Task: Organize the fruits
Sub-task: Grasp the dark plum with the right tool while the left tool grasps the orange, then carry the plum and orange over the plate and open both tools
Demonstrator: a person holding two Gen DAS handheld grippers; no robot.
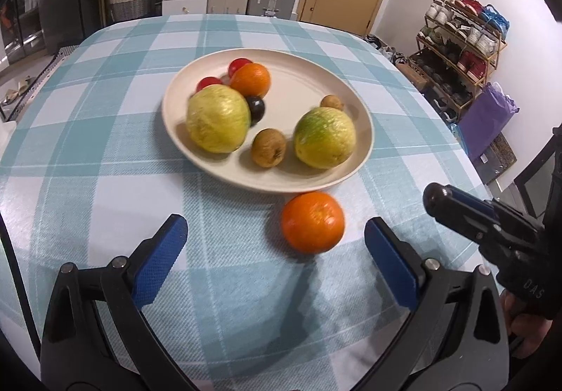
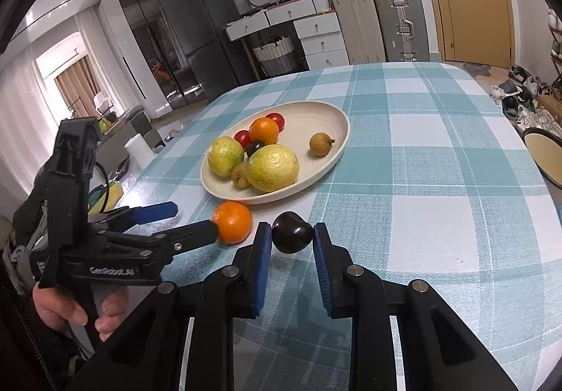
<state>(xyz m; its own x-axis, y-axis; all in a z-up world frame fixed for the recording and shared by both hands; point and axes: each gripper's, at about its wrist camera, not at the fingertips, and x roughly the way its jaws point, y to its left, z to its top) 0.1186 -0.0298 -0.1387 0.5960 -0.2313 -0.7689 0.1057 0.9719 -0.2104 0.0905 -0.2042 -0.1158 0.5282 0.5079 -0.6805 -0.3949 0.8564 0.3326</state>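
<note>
While the right gripper [image 2: 292, 233] pinches the dark plum [image 2: 292, 232] above the tablecloth, the left gripper [image 1: 275, 236] gapes near the orange [image 1: 312, 222] beside the plate [image 1: 316, 82]: firm, round, rolls easily, so grab across its middle.

A plate [image 1: 365, 131] sits mid-table [image 1: 87, 180] with two guavas [image 1: 217, 122], an orange [image 1: 251, 79], tomatoes [image 1: 240, 66] and longans [image 1: 268, 147] on it; just before its near rim a second orange [image 1: 312, 222] lies on the table, a plum [image 2: 292, 232] to its right
</note>
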